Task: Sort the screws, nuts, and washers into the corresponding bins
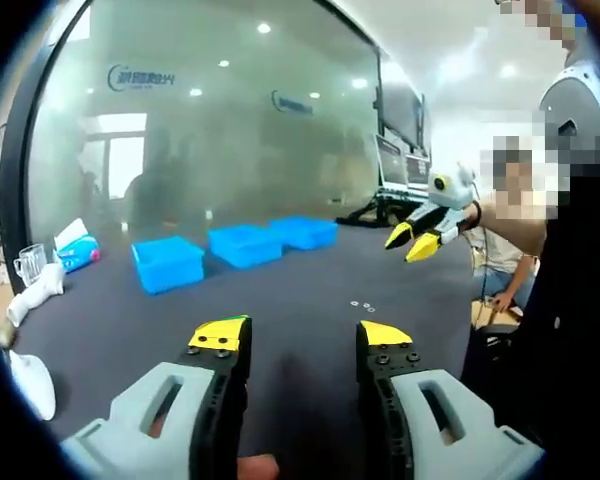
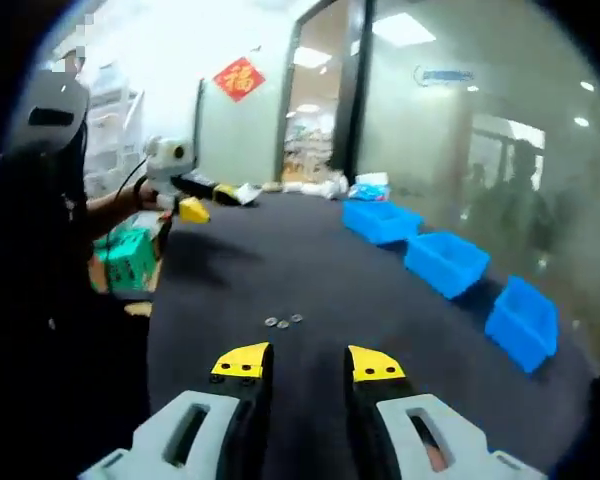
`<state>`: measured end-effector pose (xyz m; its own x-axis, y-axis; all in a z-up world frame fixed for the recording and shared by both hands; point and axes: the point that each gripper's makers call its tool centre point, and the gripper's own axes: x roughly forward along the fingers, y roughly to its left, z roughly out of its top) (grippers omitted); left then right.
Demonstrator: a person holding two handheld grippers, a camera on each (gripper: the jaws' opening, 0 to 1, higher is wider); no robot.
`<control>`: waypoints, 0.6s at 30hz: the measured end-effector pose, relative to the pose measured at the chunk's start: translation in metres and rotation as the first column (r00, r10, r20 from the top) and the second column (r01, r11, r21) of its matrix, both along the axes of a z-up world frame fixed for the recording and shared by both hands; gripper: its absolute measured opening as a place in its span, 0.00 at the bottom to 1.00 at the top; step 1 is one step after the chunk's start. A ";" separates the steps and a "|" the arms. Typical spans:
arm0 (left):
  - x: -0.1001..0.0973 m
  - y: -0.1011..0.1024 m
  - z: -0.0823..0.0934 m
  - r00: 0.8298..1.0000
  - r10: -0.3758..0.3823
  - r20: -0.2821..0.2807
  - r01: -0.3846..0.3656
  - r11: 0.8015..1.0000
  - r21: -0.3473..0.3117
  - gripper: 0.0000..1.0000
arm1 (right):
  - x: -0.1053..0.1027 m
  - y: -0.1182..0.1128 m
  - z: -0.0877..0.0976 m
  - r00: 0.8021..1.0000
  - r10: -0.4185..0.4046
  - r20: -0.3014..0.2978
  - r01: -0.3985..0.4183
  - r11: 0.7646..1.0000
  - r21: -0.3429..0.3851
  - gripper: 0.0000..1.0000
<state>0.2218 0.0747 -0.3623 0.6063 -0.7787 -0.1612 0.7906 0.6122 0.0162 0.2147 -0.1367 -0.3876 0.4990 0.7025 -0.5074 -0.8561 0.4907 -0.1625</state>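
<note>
**Right gripper view: small parts lie just ahead, and they are easy to lose**

Your right hand-held gripper [image 2: 308, 362] has its yellow-tipped jaws spread with nothing between them, held above the dark desk [image 2: 380, 300]. Just beyond the tips lie three small round metal pieces [image 2: 283, 321], close together and well apart from the bins. The three blue bins [image 2: 448, 262] stand in a row along the far edge, beside the frosted glass wall.

Your left hand-held gripper [image 1: 303, 340] is also parted and empty over bare desk, with the same pieces [image 1: 361, 305] a little way past its right jaw and the row of bins [image 1: 242, 246] further off.

The risk, as I judge it, is the grip itself: pieces this thin and flat may slide under the jaw tips or flick off across the desk if you close from above. Lying this close, two could come up together and land in the wrong bin. The carry to the bins is long, so a weak pinch could drop a piece on the way.

You cannot tell from either view whether these are washers or nuts; they are too small. The bins' insides are hidden by their walls, so which bin takes which part is unclear. No screws can be made out
</note>
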 end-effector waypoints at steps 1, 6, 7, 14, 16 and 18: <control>-0.001 0.000 0.000 1.000 -0.003 0.001 0.003 1.000 0.002 0.40 | -0.001 0.003 -0.003 1.000 0.024 -0.010 -0.025 0.999 -0.034 0.25; -0.003 -0.002 -0.001 1.000 -0.016 -0.001 0.016 1.000 0.006 0.40 | 0.008 0.009 0.001 0.998 0.065 -0.014 -0.066 0.994 -0.085 0.25; -0.003 -0.002 -0.002 1.000 -0.019 -0.001 0.019 1.000 0.006 0.40 | 0.009 0.010 0.002 0.997 0.073 -0.018 -0.074 0.993 -0.092 0.25; -0.007 -0.005 -0.004 0.999 -0.048 -0.004 0.048 0.999 0.017 0.40 | 0.019 0.024 -0.005 0.989 0.136 -0.065 -0.145 0.975 -0.170 0.24; -0.008 -0.006 -0.005 0.999 -0.053 -0.005 0.053 0.998 0.016 0.40 | 0.022 0.029 -0.009 0.984 0.159 -0.085 -0.173 0.964 -0.202 0.24; -0.009 -0.007 -0.007 0.998 -0.057 -0.008 0.057 0.998 0.016 0.40 | 0.025 0.036 -0.012 0.980 0.176 -0.094 -0.193 0.955 -0.225 0.23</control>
<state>0.2131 0.0681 -0.3692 0.5597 -0.8092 -0.1787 0.8243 0.5657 0.0199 0.2401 -0.1005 -0.3994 0.3276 0.6376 -0.6972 -0.9418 0.2793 -0.1871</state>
